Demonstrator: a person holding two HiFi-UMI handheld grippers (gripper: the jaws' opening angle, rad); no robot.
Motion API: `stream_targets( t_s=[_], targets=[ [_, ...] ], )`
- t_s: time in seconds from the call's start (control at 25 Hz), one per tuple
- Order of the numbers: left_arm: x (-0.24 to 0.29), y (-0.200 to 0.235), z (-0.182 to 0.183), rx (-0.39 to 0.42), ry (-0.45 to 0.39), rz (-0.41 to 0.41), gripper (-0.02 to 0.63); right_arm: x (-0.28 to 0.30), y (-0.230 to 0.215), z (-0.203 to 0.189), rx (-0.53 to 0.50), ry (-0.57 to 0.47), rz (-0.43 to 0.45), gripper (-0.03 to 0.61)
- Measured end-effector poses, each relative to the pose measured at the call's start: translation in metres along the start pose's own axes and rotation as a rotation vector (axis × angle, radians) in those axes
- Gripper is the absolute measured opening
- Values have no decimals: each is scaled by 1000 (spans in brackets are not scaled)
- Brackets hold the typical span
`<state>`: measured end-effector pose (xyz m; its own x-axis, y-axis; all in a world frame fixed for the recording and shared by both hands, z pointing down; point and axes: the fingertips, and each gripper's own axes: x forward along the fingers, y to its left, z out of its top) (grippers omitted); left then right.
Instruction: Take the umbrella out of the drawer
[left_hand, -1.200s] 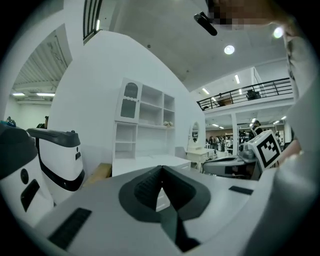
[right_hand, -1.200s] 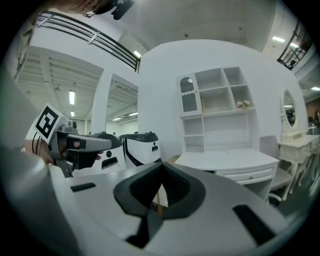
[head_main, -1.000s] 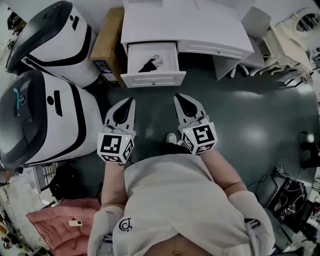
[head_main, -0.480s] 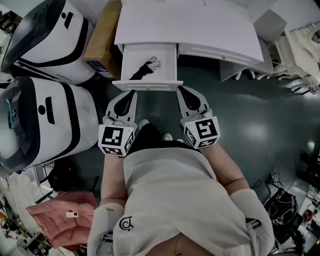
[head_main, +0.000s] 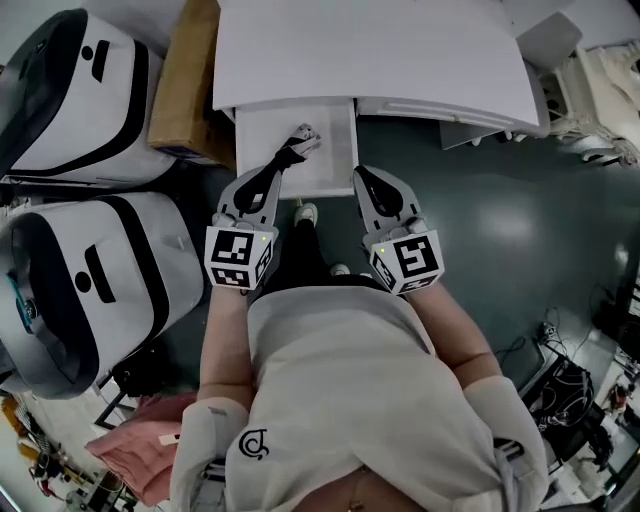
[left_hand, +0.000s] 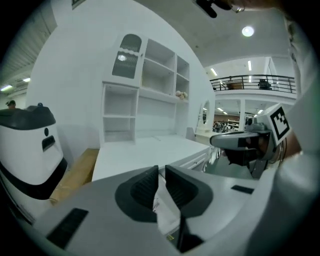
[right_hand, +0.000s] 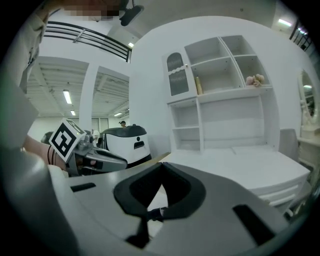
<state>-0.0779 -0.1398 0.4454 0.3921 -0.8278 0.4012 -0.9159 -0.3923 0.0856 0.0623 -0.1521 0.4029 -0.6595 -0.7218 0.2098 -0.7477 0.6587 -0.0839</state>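
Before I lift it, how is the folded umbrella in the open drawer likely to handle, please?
The umbrella looks short and folded, so it is probably light and fairly stiff along its length. Its dark fabric may give or slip when squeezed. It lies slantwise on the bare floor of the drawer, so it could roll.

A large industrial hall staged as a room: white desk (head_main: 380, 50) and shelf hutch (right_hand: 220, 95) under a mezzanine railing (left_hand: 250, 82), bulky white machines (head_main: 90, 290), dark polished floor (head_main: 500, 220).
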Motion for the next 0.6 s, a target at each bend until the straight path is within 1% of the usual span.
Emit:
stream_targets(
  t_s=[0.08, 0.2, 0.28, 0.44, 0.6],
  targets=[
    [26, 14, -16, -7, 57, -56, 79, 22, -7, -3, -5, 11, -24, 6],
    [64, 31, -48, -7, 161, -144, 160, 53, -20, -19, 22, 50, -53, 6],
    [88, 40, -71, 0, 229, -192, 201, 70, -29, -32, 39, 67, -68, 6],
    [120, 46, -121, -3, 342, -265, 246, 88, -40, -63, 57, 101, -94, 6],
    [149, 43, -155, -12, 453, -357, 286, 103, -53, -87, 106, 135, -125, 6]
  ],
)
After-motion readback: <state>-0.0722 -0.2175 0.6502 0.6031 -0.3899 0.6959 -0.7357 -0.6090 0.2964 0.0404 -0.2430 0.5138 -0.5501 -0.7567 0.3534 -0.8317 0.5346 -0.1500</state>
